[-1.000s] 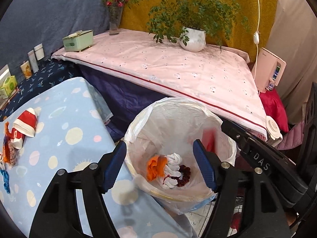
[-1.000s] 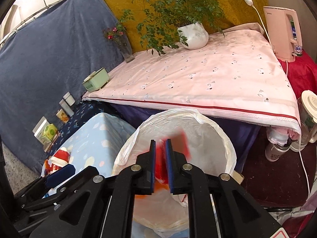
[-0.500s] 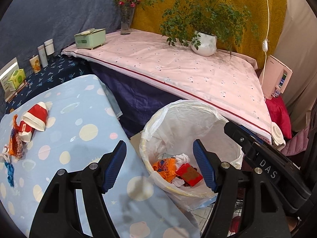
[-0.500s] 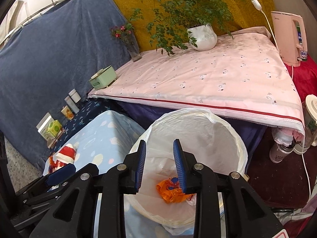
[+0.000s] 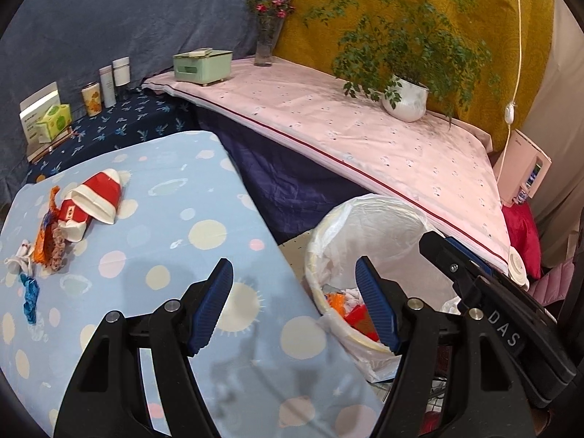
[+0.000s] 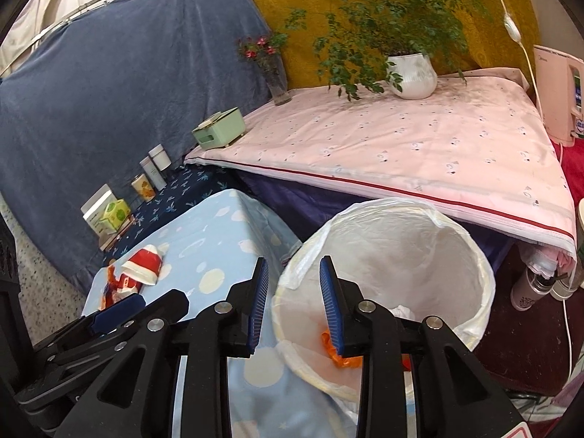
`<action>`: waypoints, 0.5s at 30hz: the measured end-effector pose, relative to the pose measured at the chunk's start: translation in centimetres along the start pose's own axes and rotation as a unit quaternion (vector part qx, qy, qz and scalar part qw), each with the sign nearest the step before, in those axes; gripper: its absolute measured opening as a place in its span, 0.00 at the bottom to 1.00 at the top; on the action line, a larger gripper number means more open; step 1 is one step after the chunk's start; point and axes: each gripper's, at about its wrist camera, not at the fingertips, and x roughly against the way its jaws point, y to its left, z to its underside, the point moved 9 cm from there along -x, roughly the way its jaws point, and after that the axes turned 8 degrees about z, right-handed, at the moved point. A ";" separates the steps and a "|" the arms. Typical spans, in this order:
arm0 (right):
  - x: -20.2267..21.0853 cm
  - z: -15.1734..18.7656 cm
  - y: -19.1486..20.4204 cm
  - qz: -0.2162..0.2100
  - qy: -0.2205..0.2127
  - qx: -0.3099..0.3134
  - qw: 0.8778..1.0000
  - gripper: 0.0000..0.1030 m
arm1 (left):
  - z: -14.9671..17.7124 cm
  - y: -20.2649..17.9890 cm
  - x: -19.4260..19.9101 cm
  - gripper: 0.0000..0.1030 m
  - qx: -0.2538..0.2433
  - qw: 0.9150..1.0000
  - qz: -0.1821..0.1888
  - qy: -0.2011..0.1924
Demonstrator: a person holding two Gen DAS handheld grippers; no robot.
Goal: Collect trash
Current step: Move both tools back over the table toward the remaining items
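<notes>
The left gripper (image 5: 294,306) hangs over the edge of the blue dotted table (image 5: 204,233), its jaws wide apart and holding nothing. The right gripper (image 6: 294,301) is tilted down over the rim of the trash bin (image 6: 478,273), its jaws also apart and empty. The bin stands just beside the table and holds orange, white and red scraps (image 5: 346,303). More trash lies on the far left part of the table, well apart from both grippers: a red and white paper cup (image 5: 96,197), an orange wrapper (image 5: 45,233) and a blue scrap (image 5: 29,294).
</notes>
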 end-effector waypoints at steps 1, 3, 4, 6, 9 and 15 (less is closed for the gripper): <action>0.0 0.1 0.4 -0.002 0.001 0.003 1.000 0.28 | 0.0 0.5 0.2 0.64 0.003 1.000 -0.003 -0.001; -0.1 0.2 1.4 -0.006 0.002 0.008 1.000 0.28 | 0.1 1.7 0.6 0.64 0.011 1.000 -0.009 -0.004; -0.1 0.3 1.9 -0.009 0.003 0.012 1.000 0.28 | 0.1 2.2 0.9 0.64 0.015 1.000 -0.011 -0.005; -0.1 0.4 2.8 -0.012 0.004 0.018 1.000 0.28 | 0.2 3.5 1.4 0.64 0.026 0.999 -0.017 -0.009; -0.2 0.6 4.2 -0.019 0.007 0.028 0.999 0.28 | 0.5 5.7 2.2 0.64 0.042 0.999 -0.028 -0.013; -0.7 1.8 7.9 -0.036 0.019 0.048 0.998 0.28 | 1.7 11.3 3.5 0.64 0.087 0.994 -0.065 -0.017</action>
